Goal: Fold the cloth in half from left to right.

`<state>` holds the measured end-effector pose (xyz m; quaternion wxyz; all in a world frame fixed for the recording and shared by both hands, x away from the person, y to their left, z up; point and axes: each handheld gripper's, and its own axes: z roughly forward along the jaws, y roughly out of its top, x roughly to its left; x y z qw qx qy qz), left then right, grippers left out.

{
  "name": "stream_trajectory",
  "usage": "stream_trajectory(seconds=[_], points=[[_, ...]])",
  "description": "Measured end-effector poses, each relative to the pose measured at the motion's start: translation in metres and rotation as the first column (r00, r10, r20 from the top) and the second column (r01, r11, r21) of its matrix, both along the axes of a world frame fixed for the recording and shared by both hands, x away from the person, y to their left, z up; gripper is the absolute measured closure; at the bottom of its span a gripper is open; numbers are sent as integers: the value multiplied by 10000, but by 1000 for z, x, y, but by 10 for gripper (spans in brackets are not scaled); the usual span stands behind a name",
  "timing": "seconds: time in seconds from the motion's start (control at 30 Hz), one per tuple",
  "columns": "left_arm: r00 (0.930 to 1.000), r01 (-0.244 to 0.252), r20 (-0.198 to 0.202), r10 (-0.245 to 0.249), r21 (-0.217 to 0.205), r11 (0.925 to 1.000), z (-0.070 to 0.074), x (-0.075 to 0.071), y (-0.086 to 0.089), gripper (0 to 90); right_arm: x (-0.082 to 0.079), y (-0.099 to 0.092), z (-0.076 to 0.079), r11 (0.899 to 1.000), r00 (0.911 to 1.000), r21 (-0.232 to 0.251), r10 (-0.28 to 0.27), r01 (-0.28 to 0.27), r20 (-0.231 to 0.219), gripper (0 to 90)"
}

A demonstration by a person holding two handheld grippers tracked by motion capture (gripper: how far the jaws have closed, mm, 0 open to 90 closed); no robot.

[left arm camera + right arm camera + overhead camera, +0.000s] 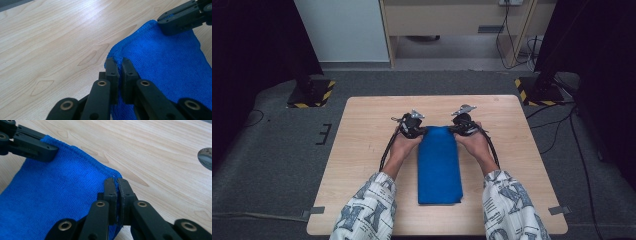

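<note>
A pale wooden table (362,165) with a light grain is seen from above, and on its middle a folded blue microfibre cloth (439,167) is laid lengthwise, its near edge toward the person and its far edge away. The cloth appears to have been doubled into a narrow strip, which would explain why its two far corners lie close enough together to be reached at once, one by each hand.

The far left corner is pinched by the left gripper (119,65), whose black jaws are closed onto the stitched hem with only the fabric between them. The far right corner is clamped in the same way by the right gripper (117,183), its jaws pressed together on the hem (110,172). In the high view the two grippers are held level with each other at the far edge, and the corners seem slightly raised from the table. Such a matched grip is judged to suit a fold toward the near edge, with the edge kept straight.
</note>
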<state>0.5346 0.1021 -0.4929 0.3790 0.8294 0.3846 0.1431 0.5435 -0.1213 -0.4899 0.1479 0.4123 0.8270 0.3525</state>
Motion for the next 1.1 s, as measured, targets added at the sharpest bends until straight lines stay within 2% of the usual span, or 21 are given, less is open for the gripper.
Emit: stream_trajectory(seconds=[0.67, 1.1], points=[[9995, -2, 319, 9, -198, 9998, 14, -4, -1, 862, -6, -4, 15, 9999, 9997, 159, 8, -12, 259, 872], [9982, 82, 599, -70, -198, 9998, 31, -4, -4, 862, -6, -9, 29, 9997, 9986, 251, -72, 59, 515, 871]])
